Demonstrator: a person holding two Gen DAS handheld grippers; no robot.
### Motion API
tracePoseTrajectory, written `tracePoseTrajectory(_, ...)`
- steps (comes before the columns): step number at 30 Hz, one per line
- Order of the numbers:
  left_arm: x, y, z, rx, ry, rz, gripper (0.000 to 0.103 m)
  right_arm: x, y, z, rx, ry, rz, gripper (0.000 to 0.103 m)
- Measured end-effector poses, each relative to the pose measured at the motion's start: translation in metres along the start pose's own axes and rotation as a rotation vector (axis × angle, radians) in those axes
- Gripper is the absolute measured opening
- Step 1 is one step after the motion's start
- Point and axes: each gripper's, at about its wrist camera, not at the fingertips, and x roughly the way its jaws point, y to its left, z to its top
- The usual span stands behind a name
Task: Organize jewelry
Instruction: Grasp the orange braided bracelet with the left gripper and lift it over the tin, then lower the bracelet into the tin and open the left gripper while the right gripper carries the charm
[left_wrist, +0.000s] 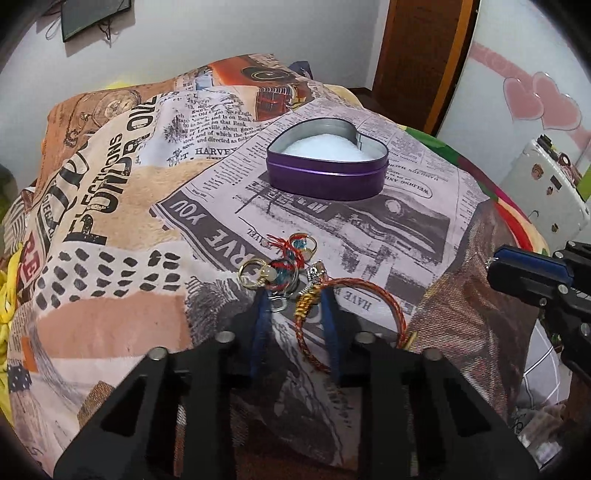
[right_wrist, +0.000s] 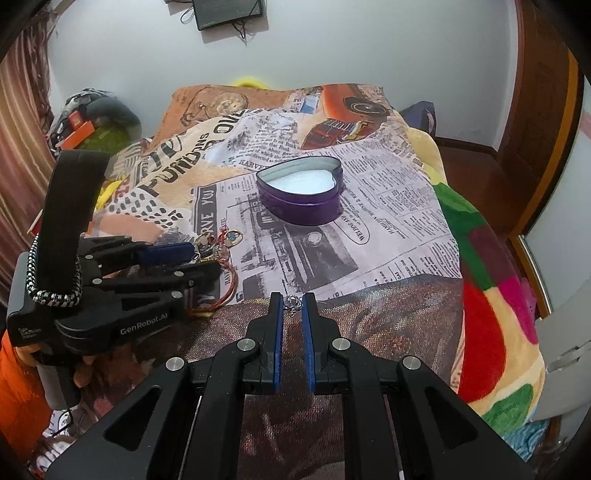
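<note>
A purple heart-shaped tin (left_wrist: 325, 182) (right_wrist: 299, 208) with a white foam lining stands open on the newspaper-print cloth. In front of it lies a tangle of gold rings with red and teal thread (left_wrist: 291, 254) (right_wrist: 221, 240). My left gripper (left_wrist: 293, 299) is down on the near edge of that tangle, its blue pads closed around the gold knot of a red-and-gold braided bangle (left_wrist: 384, 295) and a silver wire ring (left_wrist: 279, 303). My right gripper (right_wrist: 292, 304) hovers over the brown part of the cloth, shut on a small silver trinket (right_wrist: 293, 302).
The cloth (left_wrist: 110, 317) covers a bed; a bright patchwork blanket (right_wrist: 491, 325) hangs off its right side. A white board with small jewelry pieces (left_wrist: 554, 184) leans at the right. A wooden door (right_wrist: 539, 122) stands behind. A cluttered heap (right_wrist: 92, 118) sits at the far left.
</note>
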Motion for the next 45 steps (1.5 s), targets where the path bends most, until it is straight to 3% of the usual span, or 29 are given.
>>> tracePoseTrajectory(5,0.001,0.004,0.001,0.011,-0.005,0.012,0.006,0.000,0.001,0.001,-0.003,0.001,-0.003,0.009)
tracePoseTrajectory(18,-0.034,0.005,0.002,-0.041,-0.097,0.024,0.005,-0.009,0.006,0.013,-0.011,-0.041,-0.017,0.009)
tracePoseTrajectory(27,-0.061,-0.009,0.030,-0.033,-0.209,-0.004,0.005,-0.012,0.001,0.025,-0.008,-0.080,-0.039,0.009)
tracePoseTrajectory(45,-0.004,0.002,0.097,-0.022,-0.237,-0.017,0.005,0.015,-0.028,0.060,0.016,-0.119,-0.078,0.009)
